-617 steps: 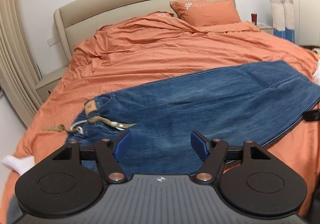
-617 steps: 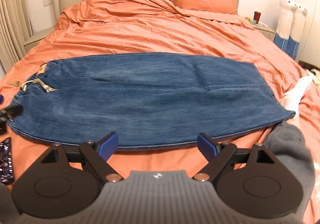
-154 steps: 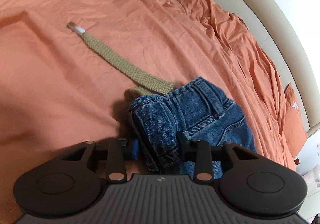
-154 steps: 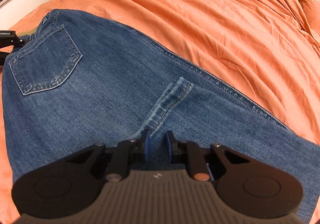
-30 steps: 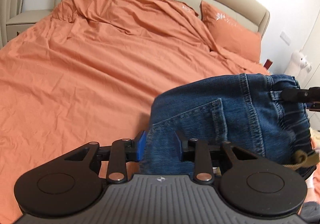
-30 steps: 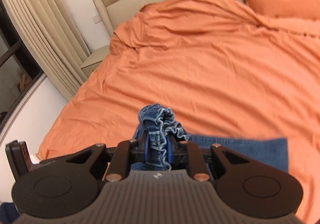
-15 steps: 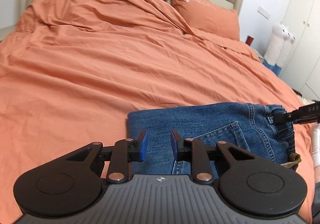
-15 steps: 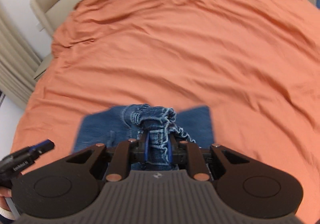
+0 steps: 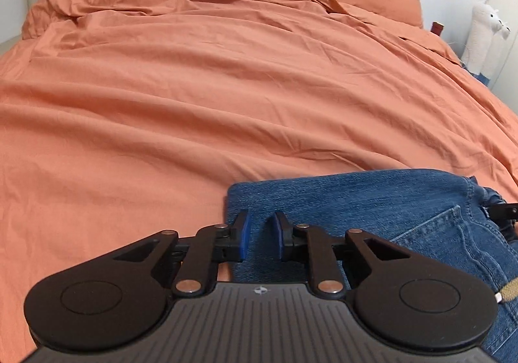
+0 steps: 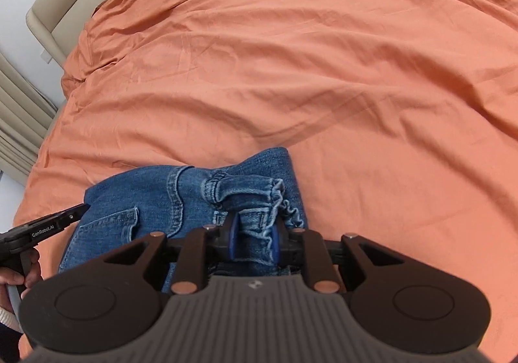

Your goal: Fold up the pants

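Illumination is even, soft and bright in both views; no glare or hard highlights are present; shallow shadows sit in the creases of the orange duvet (image 9: 226, 88); strong fisheye distortion bends the edges, with dark vignetted corners; focus is sharp centrally; the jeans (image 10: 181, 198) edge shows slight blur.

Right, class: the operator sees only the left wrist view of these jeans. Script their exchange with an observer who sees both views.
Operator: Is the right hand-held gripper holding anything?
Observer: Yes, it is shut on the jeans at the gathered waistband.
Operator: Does that waistband lie flat?
Observer: No, it stands bunched up above the folded layers.
Operator: Where is my left hand-held gripper from there?
Observer: Its tip points at the jeans' edge beside the back pocket.
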Demonstrator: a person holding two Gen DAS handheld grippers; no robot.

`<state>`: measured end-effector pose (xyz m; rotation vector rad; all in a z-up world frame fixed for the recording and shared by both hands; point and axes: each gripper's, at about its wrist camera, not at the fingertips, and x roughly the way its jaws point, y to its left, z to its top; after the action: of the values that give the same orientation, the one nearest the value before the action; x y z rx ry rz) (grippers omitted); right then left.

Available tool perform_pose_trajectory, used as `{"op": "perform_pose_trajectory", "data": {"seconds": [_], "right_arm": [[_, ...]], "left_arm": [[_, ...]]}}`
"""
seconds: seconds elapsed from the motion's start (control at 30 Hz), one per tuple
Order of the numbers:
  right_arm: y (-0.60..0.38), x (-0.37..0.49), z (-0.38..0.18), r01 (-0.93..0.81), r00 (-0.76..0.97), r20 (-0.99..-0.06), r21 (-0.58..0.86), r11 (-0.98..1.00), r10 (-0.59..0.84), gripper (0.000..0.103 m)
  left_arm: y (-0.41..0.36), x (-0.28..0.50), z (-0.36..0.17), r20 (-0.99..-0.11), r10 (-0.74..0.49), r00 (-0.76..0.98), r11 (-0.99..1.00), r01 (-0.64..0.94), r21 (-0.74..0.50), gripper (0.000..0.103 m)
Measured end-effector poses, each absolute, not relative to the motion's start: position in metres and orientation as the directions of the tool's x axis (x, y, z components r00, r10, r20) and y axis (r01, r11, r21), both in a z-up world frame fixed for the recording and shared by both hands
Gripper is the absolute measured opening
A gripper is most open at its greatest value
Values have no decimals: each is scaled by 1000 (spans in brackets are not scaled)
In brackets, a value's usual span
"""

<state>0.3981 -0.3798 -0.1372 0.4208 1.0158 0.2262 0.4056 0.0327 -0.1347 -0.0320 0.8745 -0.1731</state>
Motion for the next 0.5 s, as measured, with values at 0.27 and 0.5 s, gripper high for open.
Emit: {"op": "perform_pose_trajectory", "data": {"seconds": [0.27,0.5], "right_arm": [[-363,333,-84,-108,610,-758,211,972,232,26],[-349,253,-70,-155,707,-661,204,967,253,17]], "left_arm": [[33,337,-85,-721,-136,679,969,243,46,23],[19,259,-50,-728,-188,659,928,362,87,24]]}}
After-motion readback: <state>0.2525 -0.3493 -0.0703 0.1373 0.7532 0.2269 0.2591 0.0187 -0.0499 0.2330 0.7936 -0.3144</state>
